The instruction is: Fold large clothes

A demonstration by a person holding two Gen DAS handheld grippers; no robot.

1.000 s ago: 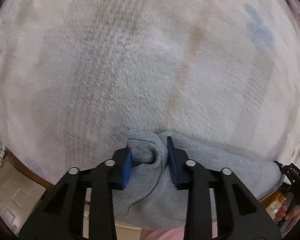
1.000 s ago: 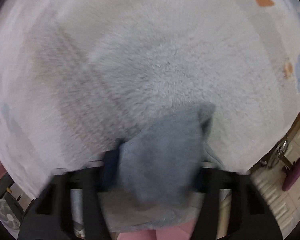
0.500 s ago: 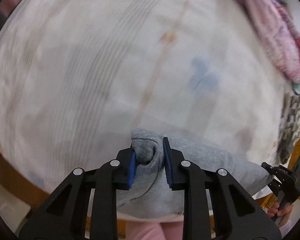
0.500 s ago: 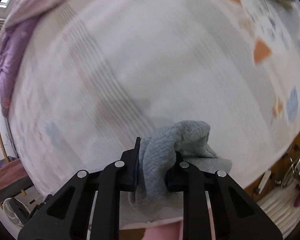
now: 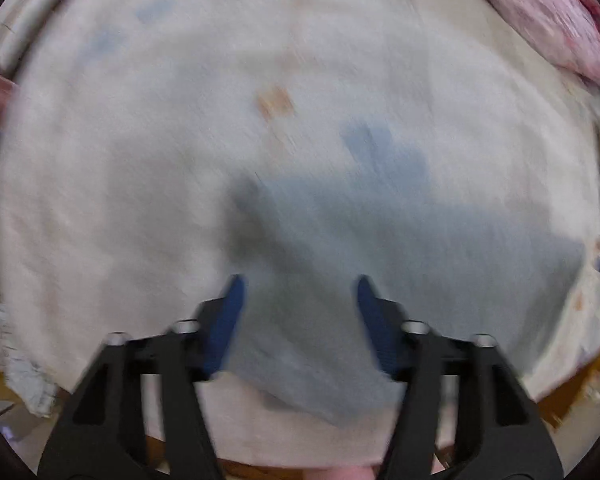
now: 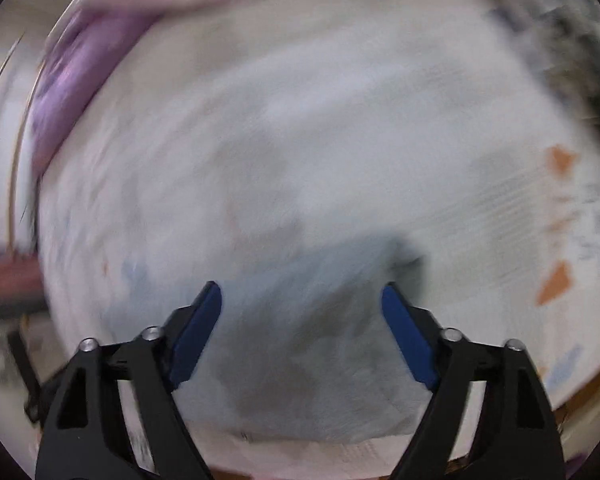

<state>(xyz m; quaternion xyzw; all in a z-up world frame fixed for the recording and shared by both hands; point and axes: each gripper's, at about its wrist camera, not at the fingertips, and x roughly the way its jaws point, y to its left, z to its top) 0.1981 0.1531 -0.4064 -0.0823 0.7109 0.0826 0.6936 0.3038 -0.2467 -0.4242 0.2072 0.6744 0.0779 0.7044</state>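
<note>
Half a second back both claws were pinched on bunched corners of the grey garment; both have just been opening, and the cloth now lies loose below them.

In the left wrist view, the left gripper (image 5: 298, 292) has its blue pads spread well apart with nothing pressed between them. Where a wad of cloth sat in the jaws before, the grey garment (image 5: 400, 248) is now spread flat on the white bedspread (image 5: 140, 160), reaching from between the fingers out toward 3 o'clock, its dark left edge running up toward 11 o'clock. The picture is smeared by motion. A pink quilt (image 5: 548, 12) lies at 1 o'clock. This claw looks almost straight down on the bed.

In the right wrist view, the right gripper (image 6: 302, 300) stands wider still, also gripping nothing. The garment (image 6: 308, 340) lies under and between its fingers, from 6 o'clock up to a corner near 4 o'clock. A purple quilt (image 6: 72, 92) sits at 10 o'clock. This claw tilts steeply down, more of the bedspread (image 6: 340, 120) showing ahead.
</note>
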